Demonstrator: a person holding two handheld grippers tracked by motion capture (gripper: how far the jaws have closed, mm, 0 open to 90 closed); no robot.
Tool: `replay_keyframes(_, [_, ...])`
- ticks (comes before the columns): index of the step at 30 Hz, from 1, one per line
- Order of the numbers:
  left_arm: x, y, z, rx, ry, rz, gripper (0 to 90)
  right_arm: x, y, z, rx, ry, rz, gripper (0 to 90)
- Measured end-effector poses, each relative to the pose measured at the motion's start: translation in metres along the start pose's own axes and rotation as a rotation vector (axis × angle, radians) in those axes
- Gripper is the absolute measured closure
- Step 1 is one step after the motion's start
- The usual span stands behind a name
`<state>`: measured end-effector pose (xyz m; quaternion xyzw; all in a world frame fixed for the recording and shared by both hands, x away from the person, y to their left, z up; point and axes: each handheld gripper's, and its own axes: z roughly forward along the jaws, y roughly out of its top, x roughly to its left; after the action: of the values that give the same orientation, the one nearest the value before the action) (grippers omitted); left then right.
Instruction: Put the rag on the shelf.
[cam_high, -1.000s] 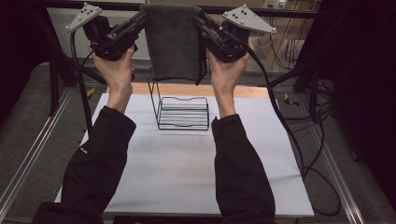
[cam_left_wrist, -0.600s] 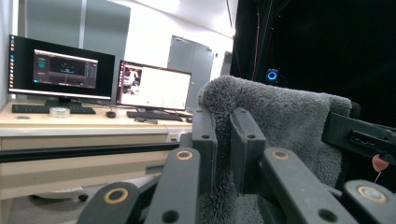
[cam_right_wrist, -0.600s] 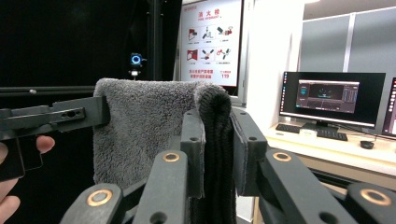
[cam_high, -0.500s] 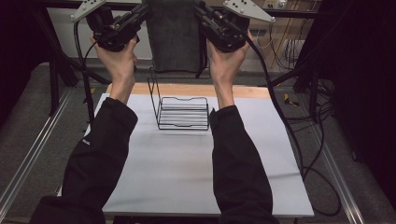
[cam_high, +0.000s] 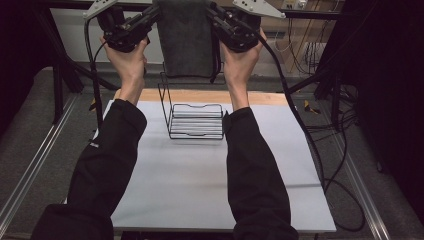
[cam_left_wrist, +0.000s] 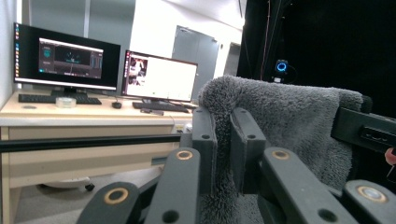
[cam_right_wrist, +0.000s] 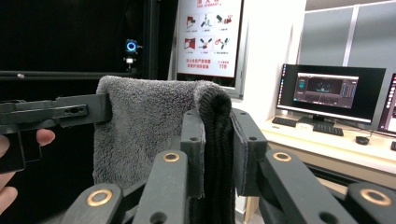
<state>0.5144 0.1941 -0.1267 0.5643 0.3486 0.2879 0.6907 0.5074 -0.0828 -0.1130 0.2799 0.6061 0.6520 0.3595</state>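
Note:
A grey fluffy towel (cam_high: 187, 40) hangs spread between my two grippers, high above the far edge of the table. My left gripper (cam_high: 152, 14) pinches its upper left corner; in the left gripper view the pads (cam_left_wrist: 224, 147) are closed on the towel's edge (cam_left_wrist: 289, 121). My right gripper (cam_high: 214, 12) pinches the upper right corner, and the right gripper view has its jaws (cam_right_wrist: 217, 149) clamped on a fold of the towel (cam_right_wrist: 140, 126). A black wire rack (cam_high: 195, 120) stands on the white table (cam_high: 200, 185) below the towel.
A wooden strip (cam_high: 260, 96) borders the table's far side. Cables (cam_high: 325, 165) trail down at the right. Beyond the table stands a desk with monitors (cam_left_wrist: 65, 58) and keyboards, and a poster (cam_right_wrist: 210, 37) hangs on the wall.
Both hands have lifted the towel higher and a bit farther away, so the grippers now sit at the top edge of the high view. The rack has stayed put.

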Motion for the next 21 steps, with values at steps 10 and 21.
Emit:
replay_keyframes(10, [0.003,-0.012,0.001,0.042,-0.001,0.024,81.2,-0.004,-0.017,0.002,0.03,-0.002,0.025,77.6])
replay_keyframes(21, [0.007,-0.024,-0.002,0.076,-0.004,0.038,81.2,-0.003,-0.027,0.002,0.055,0.006,0.013,77.6])
